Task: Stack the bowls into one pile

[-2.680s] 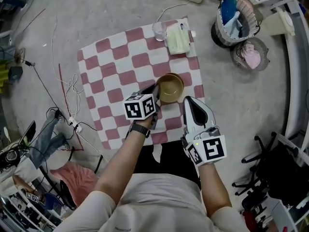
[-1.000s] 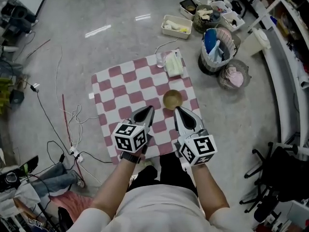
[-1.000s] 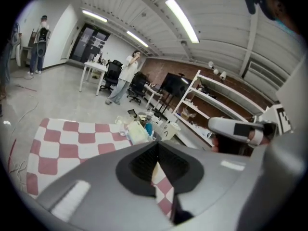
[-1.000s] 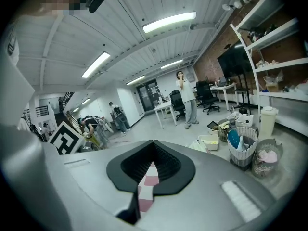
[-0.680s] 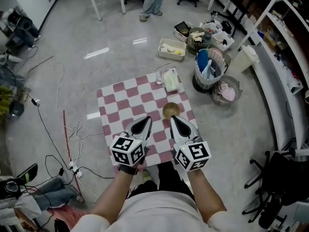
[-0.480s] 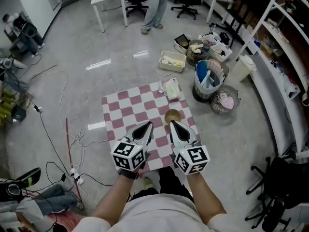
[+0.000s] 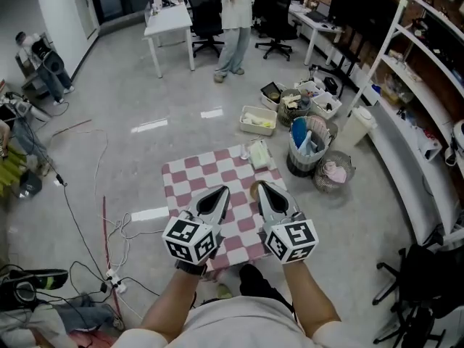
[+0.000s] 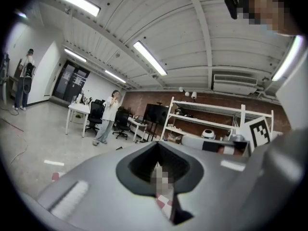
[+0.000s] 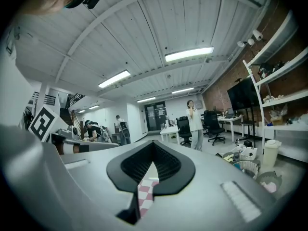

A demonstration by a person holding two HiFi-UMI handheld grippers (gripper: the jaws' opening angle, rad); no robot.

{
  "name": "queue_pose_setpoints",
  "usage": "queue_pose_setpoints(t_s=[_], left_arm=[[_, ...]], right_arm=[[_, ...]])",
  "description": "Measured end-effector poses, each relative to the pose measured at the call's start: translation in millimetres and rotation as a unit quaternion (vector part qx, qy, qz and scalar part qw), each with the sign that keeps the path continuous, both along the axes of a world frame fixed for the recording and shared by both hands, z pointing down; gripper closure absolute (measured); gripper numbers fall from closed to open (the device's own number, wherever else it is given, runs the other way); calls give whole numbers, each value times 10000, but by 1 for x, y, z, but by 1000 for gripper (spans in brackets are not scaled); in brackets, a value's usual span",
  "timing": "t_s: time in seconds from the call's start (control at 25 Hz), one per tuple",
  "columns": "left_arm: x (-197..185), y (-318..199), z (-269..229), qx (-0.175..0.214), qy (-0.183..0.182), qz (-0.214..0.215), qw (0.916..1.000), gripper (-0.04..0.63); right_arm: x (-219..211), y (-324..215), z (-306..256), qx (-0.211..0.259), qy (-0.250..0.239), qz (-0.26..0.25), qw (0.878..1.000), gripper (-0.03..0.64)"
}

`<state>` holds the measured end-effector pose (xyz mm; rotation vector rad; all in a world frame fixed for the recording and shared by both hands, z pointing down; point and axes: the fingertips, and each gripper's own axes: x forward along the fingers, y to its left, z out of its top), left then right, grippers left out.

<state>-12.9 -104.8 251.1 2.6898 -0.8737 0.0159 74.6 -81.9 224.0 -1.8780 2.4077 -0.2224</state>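
In the head view a red-and-white checked cloth (image 7: pixel 210 174) lies on the grey floor far below. Only a sliver of the tan bowl pile (image 7: pixel 253 186) shows on it, beside the tip of my right gripper (image 7: pixel 265 189). My left gripper (image 7: pixel 217 195) is held level with the right one, both high above the cloth and empty. In both gripper views the jaws stand together, and a strip of the checked cloth (image 9: pixel 146 191) shows through the narrow slit. Both grippers point forward into the room.
A folded pale cloth (image 7: pixel 259 153) and a clear glass (image 7: pixel 244 151) sit at the checked cloth's far edge. Baskets (image 7: pixel 308 140), a wire basket (image 7: pixel 333 171) and a white tray (image 7: pixel 259 119) stand beyond. Cables (image 7: pixel 109 216) lie at left. A person (image 7: pixel 233 20) stands by a white table (image 7: pixel 168 20).
The left gripper has come off the bowl. Both grippers have risen side by side, and the head view has pulled far up from the cloth, so the room now shows.
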Motion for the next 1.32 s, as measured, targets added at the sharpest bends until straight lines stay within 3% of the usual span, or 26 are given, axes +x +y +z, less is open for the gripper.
queue_pose_setpoints(t_s=[0.52,1.32], left_arm=[[-22,33,-65,668,214,-58,9975,589],[-24,57,-71,784,110,-67,9968,589]], right_arm=[[-28,29,-51,451,299,-92,9985,609],[-39,53,-57,501,396,-183,9978,609]])
